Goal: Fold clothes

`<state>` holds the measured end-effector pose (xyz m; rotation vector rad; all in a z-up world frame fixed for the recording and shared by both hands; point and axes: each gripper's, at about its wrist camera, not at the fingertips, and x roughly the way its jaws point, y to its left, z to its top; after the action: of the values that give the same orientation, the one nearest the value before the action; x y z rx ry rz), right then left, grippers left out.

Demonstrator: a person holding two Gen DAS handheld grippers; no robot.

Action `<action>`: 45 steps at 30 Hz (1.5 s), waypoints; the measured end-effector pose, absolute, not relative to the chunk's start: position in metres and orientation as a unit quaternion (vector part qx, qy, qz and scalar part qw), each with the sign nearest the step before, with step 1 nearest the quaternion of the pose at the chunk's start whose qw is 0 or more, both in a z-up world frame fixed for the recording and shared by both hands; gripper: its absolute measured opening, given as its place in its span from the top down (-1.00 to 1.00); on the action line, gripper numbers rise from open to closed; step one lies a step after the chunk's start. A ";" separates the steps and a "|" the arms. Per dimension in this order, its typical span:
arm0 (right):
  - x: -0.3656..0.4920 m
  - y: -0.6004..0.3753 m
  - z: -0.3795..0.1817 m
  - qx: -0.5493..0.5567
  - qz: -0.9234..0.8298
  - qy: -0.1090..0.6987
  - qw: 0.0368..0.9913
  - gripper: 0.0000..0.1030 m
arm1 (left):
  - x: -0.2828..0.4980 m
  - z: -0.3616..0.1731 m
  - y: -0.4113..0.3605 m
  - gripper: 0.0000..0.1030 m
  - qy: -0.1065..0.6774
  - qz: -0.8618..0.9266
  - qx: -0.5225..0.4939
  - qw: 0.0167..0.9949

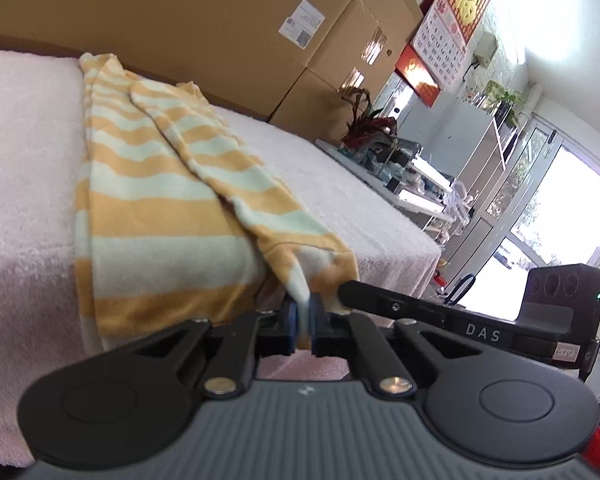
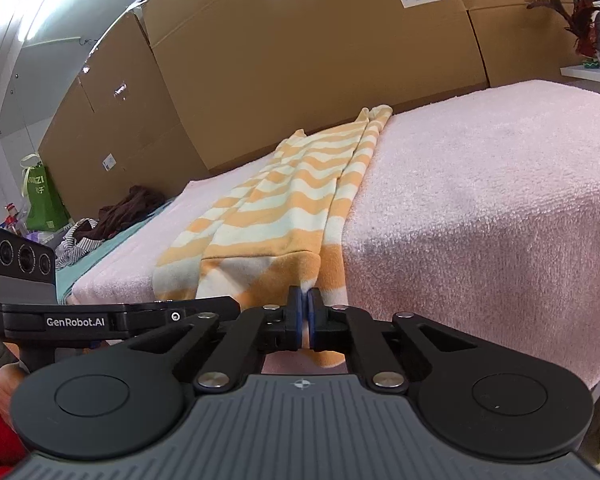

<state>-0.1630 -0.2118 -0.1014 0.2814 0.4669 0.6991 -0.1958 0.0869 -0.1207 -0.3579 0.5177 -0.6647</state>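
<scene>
Pinching the near hem of the orange-and-white striped garment [image 1: 152, 184] with both left gripper [image 1: 305, 312] and right gripper [image 2: 305, 304], lying lengthwise on the pink towel-covered table [image 2: 480, 200]

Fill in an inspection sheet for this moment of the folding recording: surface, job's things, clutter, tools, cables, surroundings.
Surface: pink fleece blanket over a raised flat top, mostly bare.
Job's things: one orange and white striped garment, folded lengthwise into a long strip, near end hanging over the front edge.
Clutter: a pile of dark and striped clothes on a teal sheet beyond the blanket's end.
Tools: left tool shut on the garment's near hem; right tool shut on the same hem, side by side.
Cables: nothing seen.
Surroundings: cardboard boxes behind; wall calendar; potted plant; green bag; bright glass door.
</scene>
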 end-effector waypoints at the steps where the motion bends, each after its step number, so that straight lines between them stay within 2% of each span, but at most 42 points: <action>1: -0.168 -0.216 -0.097 0.140 0.344 0.217 0.903 0.92 | -0.199 -0.117 0.088 0.96 0.244 -0.324 -0.175 0.897; 13: -0.168 -0.211 -0.112 0.130 0.330 0.239 0.904 0.91 | -0.195 -0.140 0.089 0.95 0.270 -0.298 -0.168 0.900; 17: -0.173 -0.211 -0.110 0.100 0.317 0.239 0.913 0.78 | -0.200 -0.142 0.087 0.89 0.272 -0.257 -0.107 0.921; 18: -0.175 -0.212 -0.109 0.096 0.311 0.240 0.914 0.69 | -0.203 -0.142 0.089 0.89 0.271 -0.255 -0.101 0.923; 21: -0.179 -0.221 -0.101 0.116 0.304 0.217 0.920 0.70 | -0.216 -0.132 0.093 0.89 0.255 -0.260 -0.089 0.927; 22: -0.178 -0.221 -0.096 0.121 0.308 0.209 0.920 0.72 | -0.221 -0.125 0.094 0.85 0.242 -0.267 -0.084 0.929; 24: -0.174 -0.218 -0.087 0.123 0.322 0.199 0.917 0.73 | -0.229 -0.109 0.092 0.57 0.205 -0.282 -0.075 0.934; 26: -0.169 -0.208 -0.080 0.116 0.333 0.194 0.916 0.73 | -0.230 -0.096 0.089 -0.12 0.177 -0.296 -0.074 0.936; 27: -0.165 -0.201 -0.078 0.111 0.338 0.192 0.915 0.73 | -0.226 -0.092 0.087 -0.20 0.168 -0.305 -0.077 0.934; 31: -0.143 -0.183 -0.080 0.110 0.318 0.197 0.921 0.63 | -0.196 -0.094 0.078 -0.14 0.170 -0.297 -0.074 0.937; 32: -0.137 -0.181 -0.082 0.112 0.309 0.204 0.922 0.62 | -0.188 -0.099 0.079 -0.07 0.181 -0.288 -0.079 0.937; 33: -0.134 -0.184 -0.085 0.120 0.309 0.207 0.920 0.71 | -0.183 -0.103 0.081 0.00 0.185 -0.283 -0.089 0.937; 34: -0.132 -0.189 -0.087 0.132 0.313 0.207 0.917 0.71 | -0.183 -0.107 0.085 0.03 0.181 -0.283 -0.100 0.937; 36: -0.133 -0.196 -0.087 0.134 0.307 0.209 0.919 0.96 | -0.187 -0.107 0.087 -0.01 0.176 -0.279 -0.100 0.939; 37: -0.133 -0.197 -0.086 0.132 0.302 0.210 0.920 1.00 | -0.190 -0.106 0.087 -0.02 0.174 -0.277 -0.096 0.940; 38: -0.134 -0.198 -0.083 0.128 0.299 0.211 0.922 1.00 | -0.192 -0.105 0.087 -0.03 0.172 -0.275 -0.093 0.942; 40: -0.133 -0.198 -0.077 0.138 0.305 0.200 0.921 0.86 | -0.196 -0.101 0.087 -0.15 0.161 -0.272 -0.087 0.945; 42: -0.128 -0.191 -0.071 0.143 0.315 0.192 0.918 0.85 | -0.194 -0.098 0.085 -0.27 0.161 -0.274 -0.081 0.945; 43: -0.125 -0.186 -0.069 0.144 0.320 0.189 0.917 0.77 | -0.193 -0.099 0.084 -0.28 0.164 -0.273 -0.078 0.945; 45: -0.113 -0.176 -0.071 0.135 0.310 0.201 0.919 0.74 | -0.191 -0.103 0.083 -0.26 0.172 -0.267 -0.072 0.946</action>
<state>-0.1134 -0.1763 -0.0713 0.2778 0.4136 0.6363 -0.1908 0.0830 -0.1034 -0.1458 0.3501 -0.5436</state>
